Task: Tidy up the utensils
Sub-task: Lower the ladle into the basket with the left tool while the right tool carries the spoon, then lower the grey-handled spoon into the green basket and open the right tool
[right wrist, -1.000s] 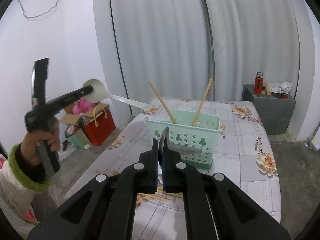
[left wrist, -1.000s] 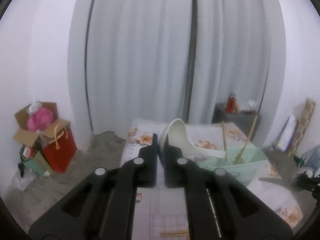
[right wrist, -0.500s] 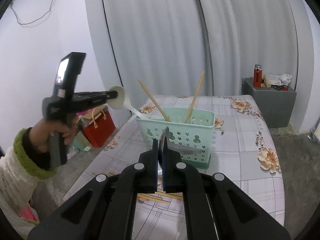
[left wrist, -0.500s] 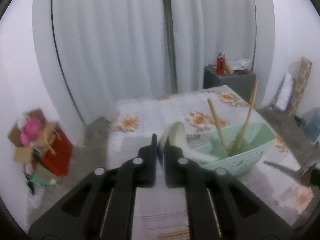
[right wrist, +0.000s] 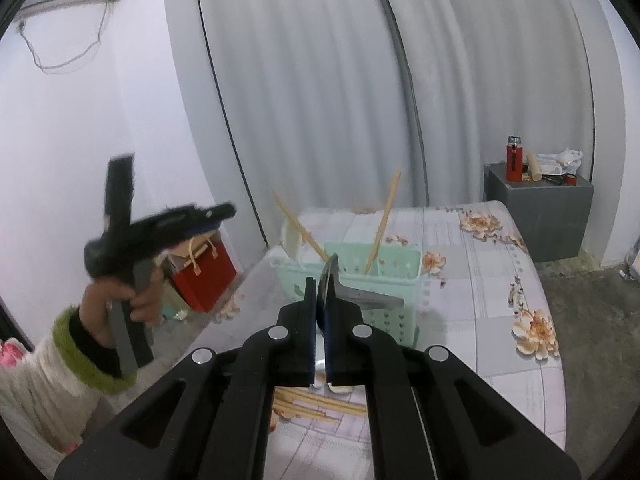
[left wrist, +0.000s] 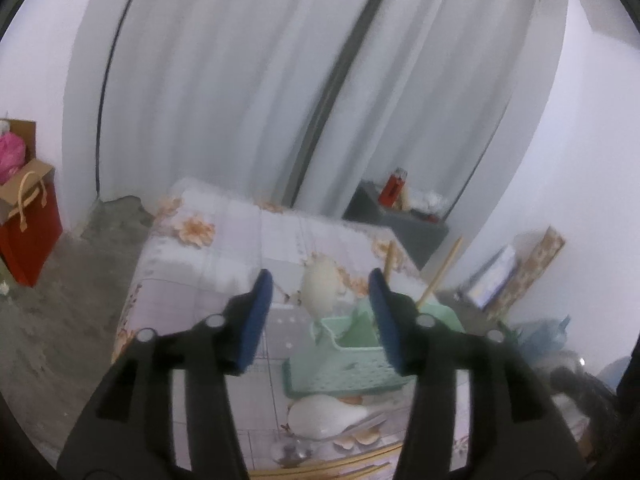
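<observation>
Left gripper (left wrist: 320, 300): jaws have just been opening and now stand spread, nothing between the pads. A second ago they were pinched on the white spoon's bowl. The spoon (left wrist: 319, 290) now stands in the mint-green basket (left wrist: 352, 364) straight ahead of the spread fingers, bowl end up, apart from both pads. From the right wrist view the spoon (right wrist: 291, 240) sits at the basket's left end, leaning beside a chopstick (right wrist: 298, 227).

Basket (right wrist: 394, 276) also holds a second chopstick (right wrist: 384, 224), tilted the other way — same two as before.

Right gripper (right wrist: 320, 304): pressed together on a metal utensil (right wrist: 362, 296), no change from the earlier frames. The flat grey end sticks out to the right of the fingertips, in front of the basket wall. Can't tell if it is a knife or a spoon handle.

Below the left gripper, on the tablecloth (left wrist: 240, 236): a second white spoon (left wrist: 324, 416) lying just in front of the basket, and loose chopsticks (left wrist: 340, 462) nearer the camera. Right wrist view shows the same loose chopsticks (right wrist: 320, 404) under its fingers.

The person's left hand (right wrist: 132, 296) holds the left gripper's handle, off to the left of the right gripper — the view is motion-blurred.
</observation>
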{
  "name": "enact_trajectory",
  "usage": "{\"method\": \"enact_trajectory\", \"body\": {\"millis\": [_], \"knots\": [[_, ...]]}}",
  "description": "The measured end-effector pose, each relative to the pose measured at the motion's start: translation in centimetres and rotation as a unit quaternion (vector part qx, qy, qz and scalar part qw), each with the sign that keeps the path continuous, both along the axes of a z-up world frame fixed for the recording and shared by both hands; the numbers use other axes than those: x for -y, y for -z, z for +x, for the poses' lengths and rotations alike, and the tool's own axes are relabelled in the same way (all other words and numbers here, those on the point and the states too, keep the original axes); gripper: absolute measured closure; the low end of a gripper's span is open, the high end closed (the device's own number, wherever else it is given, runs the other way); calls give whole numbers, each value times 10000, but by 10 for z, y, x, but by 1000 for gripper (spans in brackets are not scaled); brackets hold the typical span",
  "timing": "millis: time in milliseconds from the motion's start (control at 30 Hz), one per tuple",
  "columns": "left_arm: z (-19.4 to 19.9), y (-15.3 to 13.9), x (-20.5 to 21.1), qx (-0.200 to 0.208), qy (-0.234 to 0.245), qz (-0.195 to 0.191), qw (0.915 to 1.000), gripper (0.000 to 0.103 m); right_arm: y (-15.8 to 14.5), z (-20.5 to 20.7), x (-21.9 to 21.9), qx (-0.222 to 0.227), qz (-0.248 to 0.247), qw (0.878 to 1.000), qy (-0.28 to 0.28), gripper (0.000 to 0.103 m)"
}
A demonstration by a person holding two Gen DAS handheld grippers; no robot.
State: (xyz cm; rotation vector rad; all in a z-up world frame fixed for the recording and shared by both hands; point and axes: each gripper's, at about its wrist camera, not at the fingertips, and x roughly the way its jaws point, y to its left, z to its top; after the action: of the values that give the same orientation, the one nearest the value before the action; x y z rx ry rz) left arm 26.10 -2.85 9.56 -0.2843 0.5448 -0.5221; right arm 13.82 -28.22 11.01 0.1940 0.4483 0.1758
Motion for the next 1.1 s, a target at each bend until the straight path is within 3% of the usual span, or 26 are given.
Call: {"method": "enact_trajectory", "body": {"millis": [200, 500, 700, 800, 1000, 1100], "knots": [[-31, 7, -27, 66, -110, -202, 9997, 39, -32, 10, 17, 338, 327, 9987, -184, 100], [-72, 42, -59, -243, -291, -155, 9992, 34, -57, 43, 37, 460, 886, 9941, -425, 100], [-91, 61, -74, -322, -495, 74, 9982, 26, -38, 65, 51, 164, 1217, 9919, -308, 100], [-96, 70, -79, -441, -647, 56, 9969, 20, -16, 77, 57, -105, 1446, 9891, -251, 100], [-101, 81, -81, -601, -878, 126, 9942, 19, 32, 108, 70, -733, 1810, 9805, -204, 99], [-103, 85, -77, -600, -914, 291, 9936, 19, 53, 117, 76, -1027, 1577, 9821, 121, 94]]}}
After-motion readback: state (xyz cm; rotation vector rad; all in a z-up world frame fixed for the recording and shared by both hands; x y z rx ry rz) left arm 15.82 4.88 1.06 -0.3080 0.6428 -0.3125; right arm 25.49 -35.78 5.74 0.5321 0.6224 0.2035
